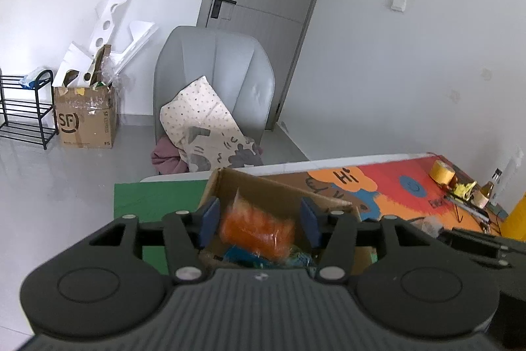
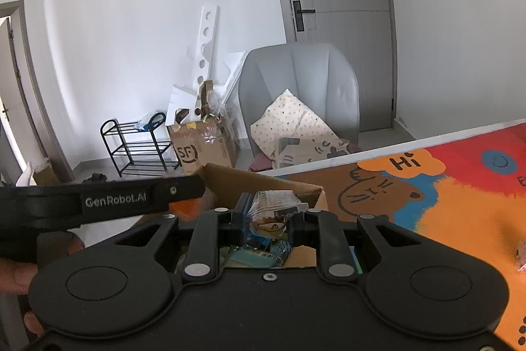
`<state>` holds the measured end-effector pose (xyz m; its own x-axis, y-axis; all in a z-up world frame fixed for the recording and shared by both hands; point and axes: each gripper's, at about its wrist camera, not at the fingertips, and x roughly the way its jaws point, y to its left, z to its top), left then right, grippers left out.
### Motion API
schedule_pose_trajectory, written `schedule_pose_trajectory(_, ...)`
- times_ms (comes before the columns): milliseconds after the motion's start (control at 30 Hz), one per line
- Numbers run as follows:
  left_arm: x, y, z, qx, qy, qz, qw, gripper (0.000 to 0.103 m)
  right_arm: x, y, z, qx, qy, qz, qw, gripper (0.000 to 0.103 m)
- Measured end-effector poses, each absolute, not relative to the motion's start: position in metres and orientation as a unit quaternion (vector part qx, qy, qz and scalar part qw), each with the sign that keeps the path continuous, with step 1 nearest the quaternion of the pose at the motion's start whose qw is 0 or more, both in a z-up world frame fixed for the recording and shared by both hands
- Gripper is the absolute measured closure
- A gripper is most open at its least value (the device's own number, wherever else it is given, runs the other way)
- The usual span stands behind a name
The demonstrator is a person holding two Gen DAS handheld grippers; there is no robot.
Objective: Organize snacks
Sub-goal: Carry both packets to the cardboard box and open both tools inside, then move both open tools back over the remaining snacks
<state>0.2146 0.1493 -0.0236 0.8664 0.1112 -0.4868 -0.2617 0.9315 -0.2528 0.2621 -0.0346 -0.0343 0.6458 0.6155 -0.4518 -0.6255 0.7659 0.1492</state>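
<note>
Both grippers tilt downward over the open cardboard box [image 1: 263, 186] near the table's [image 2: 378, 150] edge; the left gripper [image 1: 259, 221] stands partly open, an orange snack bag [image 1: 256, 229] loose between its pads; the right gripper [image 2: 268, 219] is clamped tight on a clear wrapped snack [image 2: 273, 213] above the box's snacks.

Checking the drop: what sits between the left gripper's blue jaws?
In the left wrist view, a blurred orange snack packet lies between the jaws with gaps either side, above the open brown cardboard box.
</note>
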Motion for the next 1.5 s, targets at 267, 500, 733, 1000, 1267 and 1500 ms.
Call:
schedule_pose_trajectory(267,0.197,0.162,-0.020,-0.175,0.232,0.121,0.949,0.041,0.272,-0.021,-0.037,-0.014,0.256,0.349,0.901,0.083)
schedule_pose_trajectory(500,0.178,0.175,-0.016,-0.186,0.231,0.143,0.944,0.036,0.275,0.001,-0.034,-0.023,0.263,0.371,0.890,0.071)
schedule_pose_trajectory(733,0.165,0.173,-0.013,-0.188,0.230,0.165,0.941,0.023,0.271,-0.014,-0.033,-0.002,0.267,0.361,0.893,0.065)
schedule_pose_trajectory(1000,0.158,0.148,-0.008,-0.166,0.237,0.173,0.942,0.011,0.259,-0.051,-0.029,0.011,0.266,0.347,0.899,0.056)
schedule_pose_trajectory(1267,0.156,0.118,-0.005,-0.147,0.254,0.159,0.943,0.005,0.248,-0.090,-0.020,0.014,0.259,0.329,0.908,0.040)
schedule_pose_trajectory(1500,0.154,0.092,-0.005,-0.126,0.270,0.138,0.944,0.004,0.240,-0.126,-0.019,0.025,0.264,0.312,0.912,0.021)
